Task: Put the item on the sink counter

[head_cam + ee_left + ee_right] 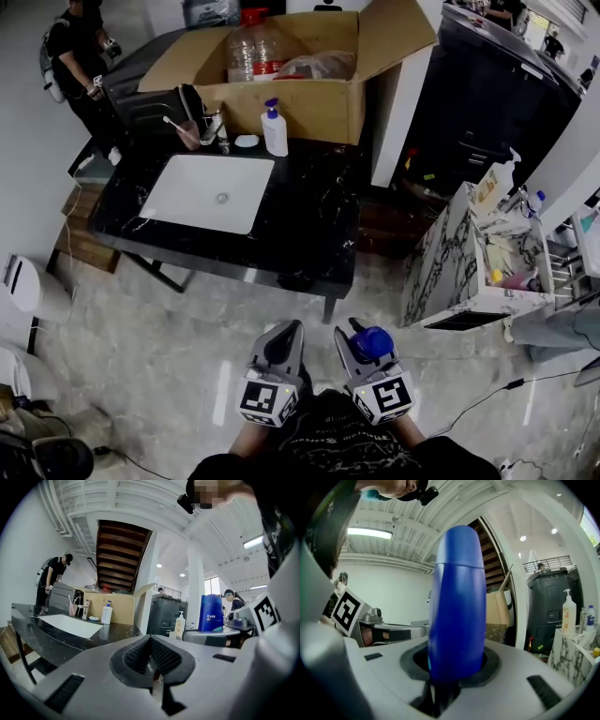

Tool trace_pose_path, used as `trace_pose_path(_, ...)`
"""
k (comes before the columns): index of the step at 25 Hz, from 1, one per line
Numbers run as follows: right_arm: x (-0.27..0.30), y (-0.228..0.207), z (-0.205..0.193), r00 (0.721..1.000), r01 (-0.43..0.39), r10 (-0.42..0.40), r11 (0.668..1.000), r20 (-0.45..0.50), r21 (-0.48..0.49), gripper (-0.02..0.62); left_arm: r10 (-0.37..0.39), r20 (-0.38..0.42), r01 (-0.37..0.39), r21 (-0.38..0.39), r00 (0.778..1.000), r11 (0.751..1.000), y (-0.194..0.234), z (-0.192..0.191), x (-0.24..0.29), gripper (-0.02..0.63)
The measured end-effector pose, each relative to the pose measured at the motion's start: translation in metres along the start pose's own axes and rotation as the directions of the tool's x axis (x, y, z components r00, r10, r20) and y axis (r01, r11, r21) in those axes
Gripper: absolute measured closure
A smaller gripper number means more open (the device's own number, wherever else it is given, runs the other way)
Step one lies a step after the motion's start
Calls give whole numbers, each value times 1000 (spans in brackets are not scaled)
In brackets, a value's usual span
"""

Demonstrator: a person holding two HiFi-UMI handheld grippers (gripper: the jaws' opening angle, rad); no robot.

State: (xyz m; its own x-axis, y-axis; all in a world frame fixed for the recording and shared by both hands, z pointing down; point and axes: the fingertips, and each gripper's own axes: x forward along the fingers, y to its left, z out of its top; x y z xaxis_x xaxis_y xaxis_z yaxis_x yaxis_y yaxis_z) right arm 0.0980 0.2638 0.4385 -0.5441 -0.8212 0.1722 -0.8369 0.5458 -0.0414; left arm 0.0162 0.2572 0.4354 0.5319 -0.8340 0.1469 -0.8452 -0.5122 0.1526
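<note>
A blue bottle (372, 342) stands between the jaws of my right gripper (361, 330), which is shut on it. In the right gripper view the bottle (457, 602) rises upright and fills the middle of the frame. My left gripper (284, 330) is held beside it, shut with nothing in it, and its ridged pads (161, 656) meet. From the left gripper view the bottle (212, 613) shows at the right. The black marble sink counter (300, 220) with its white basin (211, 192) lies ahead, a floor gap away from both grippers.
On the counter's back edge stand a white pump bottle (275, 128), a soap dish (247, 141) and a cup with a toothbrush (187, 133). Behind is an open cardboard box (300, 108). A marble-patterned cabinet (450, 262) stands right, a person (80, 66) far left.
</note>
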Motion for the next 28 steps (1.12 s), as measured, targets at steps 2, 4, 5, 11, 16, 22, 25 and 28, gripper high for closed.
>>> trace_pose_path(2,15,-11,1,1000,28,-28,1000,4,12,486,-22,2,22,16,1000,1000,14,6,18,600)
trace_pose_path(4,33,-23,5,998,55,-56,998,8,20,486,-38,6,38,18,999,999,32,12,37,600)
trace_pose_path(5,43,-29,8,998,69,-70,997,7,20,486,-43,7,43,16,999,999,42,16,47,600)
trace_pose_path(11,114,-62,22,989,146,-145,989,-12,40,486,-69,-7,69,0,998,998,113,36,103,600)
trace_pose_path(16,173,-82,31,978,210,-209,976,-21,50,486,-109,-14,109,6,994,994,162,55,141,600)
trace_pose_path(22,232,-96,41,959,283,-282,956,-27,79,486,-147,-32,147,-3,989,989,213,66,178,600)
trace_pose_path(25,251,-102,47,954,299,-298,952,-27,64,486,-159,-32,158,-15,987,987,230,71,191,600)
trace_pose_path(28,264,-108,51,954,301,-298,951,-38,70,486,-151,-33,150,-39,988,988,242,73,200,600)
